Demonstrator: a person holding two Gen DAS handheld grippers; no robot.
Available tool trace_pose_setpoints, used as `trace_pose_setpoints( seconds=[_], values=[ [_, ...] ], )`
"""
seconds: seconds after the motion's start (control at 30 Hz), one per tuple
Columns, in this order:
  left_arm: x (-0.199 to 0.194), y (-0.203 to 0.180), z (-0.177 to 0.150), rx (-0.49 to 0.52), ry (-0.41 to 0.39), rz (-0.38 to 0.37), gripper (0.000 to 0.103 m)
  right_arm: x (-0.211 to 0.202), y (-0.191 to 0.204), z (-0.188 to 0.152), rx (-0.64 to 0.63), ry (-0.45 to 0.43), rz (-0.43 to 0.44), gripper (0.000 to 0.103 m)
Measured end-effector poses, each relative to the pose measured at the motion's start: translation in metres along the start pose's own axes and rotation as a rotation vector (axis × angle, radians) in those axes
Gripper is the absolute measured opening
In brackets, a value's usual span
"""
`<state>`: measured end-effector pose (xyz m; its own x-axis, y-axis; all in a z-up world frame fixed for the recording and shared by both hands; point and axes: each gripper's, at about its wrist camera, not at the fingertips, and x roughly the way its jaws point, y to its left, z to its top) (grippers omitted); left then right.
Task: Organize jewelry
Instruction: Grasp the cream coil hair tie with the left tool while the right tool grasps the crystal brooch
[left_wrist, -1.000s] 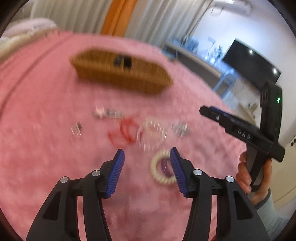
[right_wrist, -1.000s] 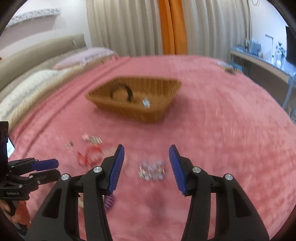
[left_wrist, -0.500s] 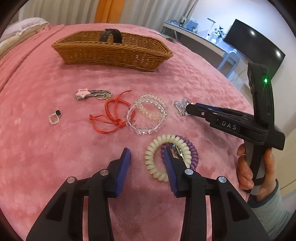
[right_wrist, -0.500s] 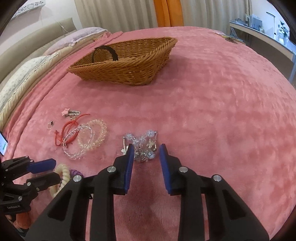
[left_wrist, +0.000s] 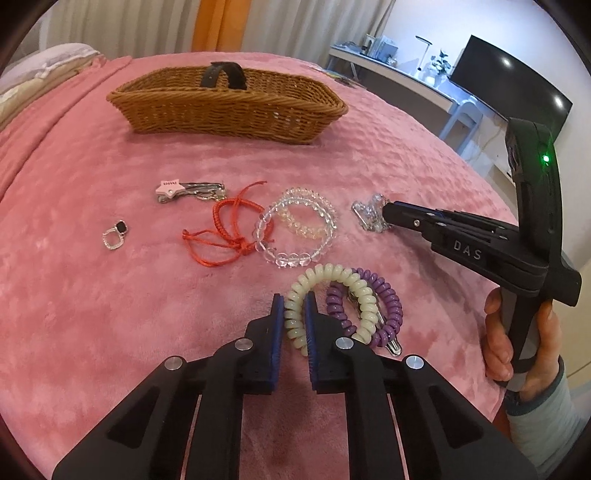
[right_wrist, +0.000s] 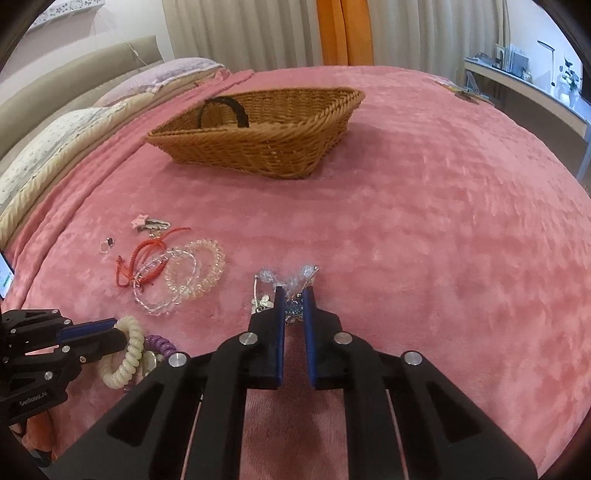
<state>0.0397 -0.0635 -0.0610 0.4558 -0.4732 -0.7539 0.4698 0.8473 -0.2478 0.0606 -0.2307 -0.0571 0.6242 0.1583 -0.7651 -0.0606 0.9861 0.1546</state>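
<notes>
Nearer us than the wicker basket (left_wrist: 229, 107), our left gripper (left_wrist: 294, 314) pinches the cream coil band (left_wrist: 325, 280), fingers nearly closed. Right of that band, our right gripper (right_wrist: 293, 304) clamps the silver charm cluster (right_wrist: 284, 282), almost closed.

Woven wicker basket (left_wrist: 229, 110) on a plush, fuzzy pink blanket (left_wrist: 92, 295).
</notes>
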Motion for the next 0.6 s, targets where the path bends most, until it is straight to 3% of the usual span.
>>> trace_pose_setpoints(
  seconds=[0.37,0.6],
  values=[
    [-0.039,0.046,-0.003,-0.118,-0.092,0.082,0.009,-0.031,-0.03,0.003,0.087,-0.047,0.03,0.008],
    [-0.037,0.062,-0.012,-0.156,-0.096,0.067,0.009,-0.035,-0.019,-0.022,0.036,0.043,0.046,0.008]
  ],
)
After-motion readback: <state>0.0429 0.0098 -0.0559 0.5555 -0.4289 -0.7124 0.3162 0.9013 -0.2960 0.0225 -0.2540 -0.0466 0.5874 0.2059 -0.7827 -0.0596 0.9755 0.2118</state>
